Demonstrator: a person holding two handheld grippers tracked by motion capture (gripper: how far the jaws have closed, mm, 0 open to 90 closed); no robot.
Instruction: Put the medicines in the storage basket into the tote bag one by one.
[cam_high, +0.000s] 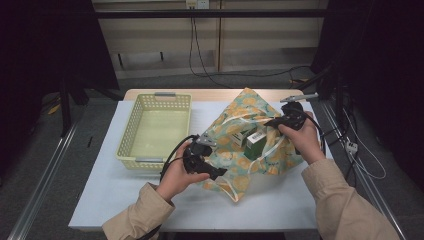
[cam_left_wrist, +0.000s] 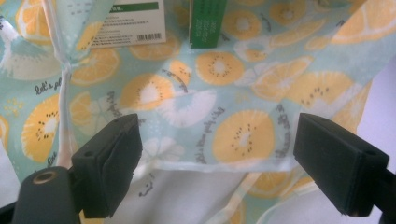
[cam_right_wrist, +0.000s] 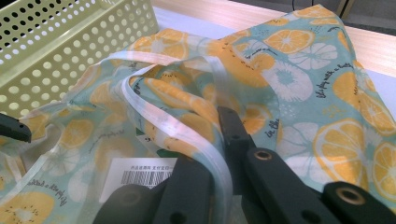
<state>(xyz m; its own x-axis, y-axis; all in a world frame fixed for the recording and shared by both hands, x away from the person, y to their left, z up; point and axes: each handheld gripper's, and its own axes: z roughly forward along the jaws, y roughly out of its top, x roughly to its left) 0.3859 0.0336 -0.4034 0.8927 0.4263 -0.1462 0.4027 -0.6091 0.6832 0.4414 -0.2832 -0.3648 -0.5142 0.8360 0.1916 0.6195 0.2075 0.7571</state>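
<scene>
Fabric bag (cam_high: 250, 135) lies on the white worktop (cam_high: 125, 200), right of centre, just beside a pale yellow perforated basket (cam_high: 155, 127). Cloth is pale teal, printed with orange slices, kiwi-like slices, white flowers and small script lettering; thin, slightly see-through, creased and bunched. Pale ribbon-like handles (cam_right_wrist: 182, 135) loop across the opening.

Bag mouth is held up and spread. Inside: a green box (cam_high: 256, 142) and a white box with a barcode label (cam_right_wrist: 140, 176), both standing among the folds. In the left gripper view the same 2 boxes show at the top, with the hemmed edge of the bag (cam_left_wrist: 196, 161) running across between the jaws.

Left gripper (cam_high: 210, 162): near edge of the bag, jaws spread wide, the hem lying between them, pads not pressing on it.

Right gripper (cam_right_wrist: 219, 158): far right side of the bag, jaws pressed together, pinching a handle strap, which lifts that side of the cloth.
</scene>
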